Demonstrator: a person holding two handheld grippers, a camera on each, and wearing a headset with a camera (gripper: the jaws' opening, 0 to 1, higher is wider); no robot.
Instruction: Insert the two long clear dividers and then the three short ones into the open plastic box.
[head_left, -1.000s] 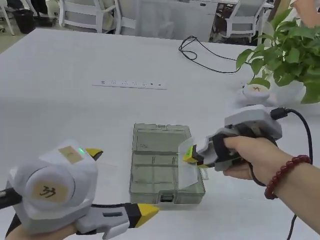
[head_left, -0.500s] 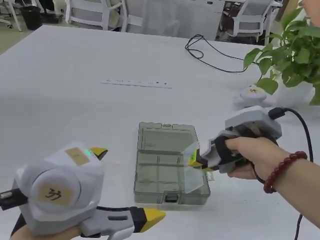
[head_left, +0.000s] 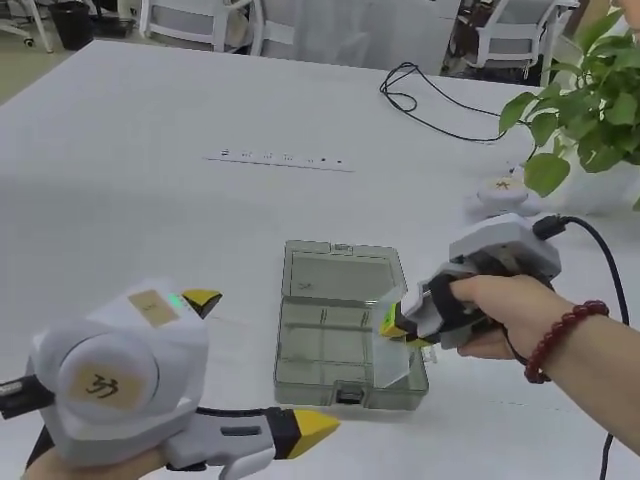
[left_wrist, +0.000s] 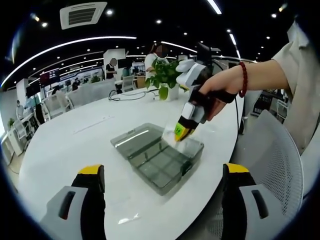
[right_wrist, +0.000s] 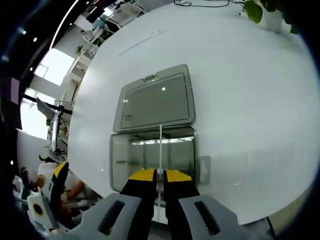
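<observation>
Hovering at the box's (head_left: 340, 275) 7 o'clock, left claw (head_left: 258, 362) gapes, empty. Box lies open on desk (head_left: 150, 200), some partitions (head_left: 322, 322) seemingly in, count unclear. Right claw (head_left: 397, 322) clamped on clear divider (head_left: 392, 358) over box's 3 o'clock side; not seated yet.

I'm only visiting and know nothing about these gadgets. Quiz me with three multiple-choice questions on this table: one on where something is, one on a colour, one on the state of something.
1. Where is the clear plastic divider sheet?
A) flat on the lid
B) in the right claw, over the tray of the open smoky-clear plastic box
C) beside the plant

2. What colour are the claw tips?
A) red
B) blue
C) yellow

3. How is the left claw?
A) open, empty
B) shut on a divider
C) shut on a cable

Answers:
1 B: the right claw's jaws pinch the sheet's edge above the tray.
2 C: every tip is yellow.
3 A: its jaws stand wide apart, holding nothing.
</observation>
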